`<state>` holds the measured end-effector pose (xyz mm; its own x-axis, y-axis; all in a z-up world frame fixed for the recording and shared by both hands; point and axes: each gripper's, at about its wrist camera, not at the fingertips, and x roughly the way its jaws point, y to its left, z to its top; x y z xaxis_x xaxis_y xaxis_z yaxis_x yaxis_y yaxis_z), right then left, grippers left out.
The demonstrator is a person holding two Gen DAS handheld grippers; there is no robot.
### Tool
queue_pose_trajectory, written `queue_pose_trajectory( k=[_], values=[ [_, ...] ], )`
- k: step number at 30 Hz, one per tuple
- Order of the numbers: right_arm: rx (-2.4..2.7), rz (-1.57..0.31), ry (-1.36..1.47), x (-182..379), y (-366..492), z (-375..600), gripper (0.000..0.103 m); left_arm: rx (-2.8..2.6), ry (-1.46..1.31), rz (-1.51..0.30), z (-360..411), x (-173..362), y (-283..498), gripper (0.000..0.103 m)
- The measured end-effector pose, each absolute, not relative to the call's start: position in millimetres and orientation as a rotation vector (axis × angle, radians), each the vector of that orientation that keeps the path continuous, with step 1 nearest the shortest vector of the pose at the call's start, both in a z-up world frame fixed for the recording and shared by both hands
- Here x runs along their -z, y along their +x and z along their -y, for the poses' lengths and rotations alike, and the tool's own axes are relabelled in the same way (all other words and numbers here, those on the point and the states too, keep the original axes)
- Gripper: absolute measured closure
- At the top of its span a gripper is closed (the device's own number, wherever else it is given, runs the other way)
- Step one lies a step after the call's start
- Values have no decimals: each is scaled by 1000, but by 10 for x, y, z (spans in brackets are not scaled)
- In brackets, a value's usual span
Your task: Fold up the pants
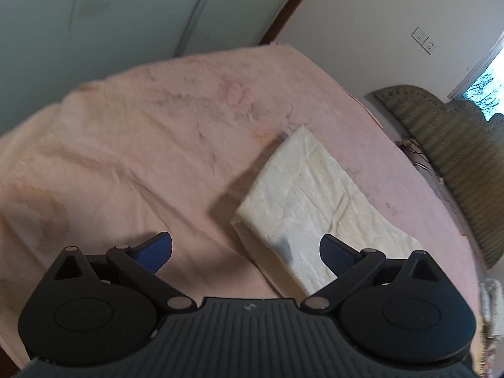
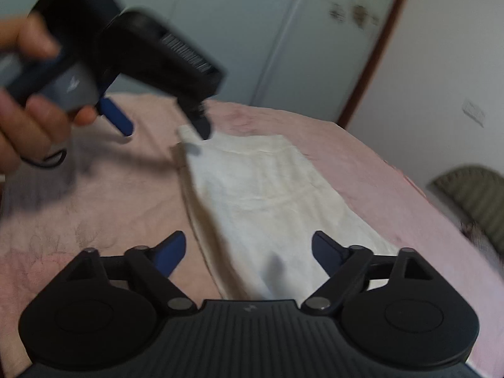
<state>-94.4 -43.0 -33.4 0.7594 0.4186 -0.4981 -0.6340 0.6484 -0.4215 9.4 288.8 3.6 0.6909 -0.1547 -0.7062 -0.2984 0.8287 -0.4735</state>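
The cream-white folded cloth pants (image 2: 267,201) lay on the pink fuzzy bed cover (image 1: 132,145). The left gripper (image 1: 245,249) and right gripper (image 2: 249,249) hovered released — empty. For neat finishing, I would press the edges flat — gently.

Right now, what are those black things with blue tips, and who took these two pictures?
They are grabbers that a person holds, one in each hand. Each carries a little camera looking out along its two blue fingers. One picture comes from the left gripper, the other from the right gripper. In the right one you also see the person's hand holding the left grabber. Below lies a bed with a pink blanket. On it rest cream pants, already folded into a neat rectangle. Both grabbers are open and hold nothing.
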Motion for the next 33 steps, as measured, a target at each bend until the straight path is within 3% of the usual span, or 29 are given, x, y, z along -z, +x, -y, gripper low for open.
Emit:
queue_pose_trajectory(
  k=[7, 10, 12, 14, 22, 27, 30, 32, 33],
  values=[
    [-537, -286, -889, 631, -1068, 14, 39, 46, -802, -915, -2891, 215, 290, 2],
    [-522, -231, -956, 735, -1090, -89, 53, 59, -856, -911, -2904, 243, 344, 1],
    [-517, -241, -944, 746, -1031, -99, 79, 110, -927, -912, -2923, 281, 387, 1],
    [-533, -268, -878, 681, -970, -56, 85, 169, -992, -922, -2884, 323, 450, 1],
    [-722, -539, -318, 111, -493, 506, 85, 154, -997, -867, -2767, 426, 779, 3],
    [-821, -551, -2, -106, -239, 950, 85, 128, -891, -849, -2681, 359, 908, 8],
    [-619, -632, -103, 101, 35, 905, 85, 87, -792, -823, -2605, 303, 894, 22],
    [-604, -741, -146, 355, 227, 843, 85, 34, -683, -824, -2530, 273, 887, 57],
    [-610, -704, -148, 379, 212, 846, 85, 4, -627, -833, -2494, 271, 896, 65]
  ],
)
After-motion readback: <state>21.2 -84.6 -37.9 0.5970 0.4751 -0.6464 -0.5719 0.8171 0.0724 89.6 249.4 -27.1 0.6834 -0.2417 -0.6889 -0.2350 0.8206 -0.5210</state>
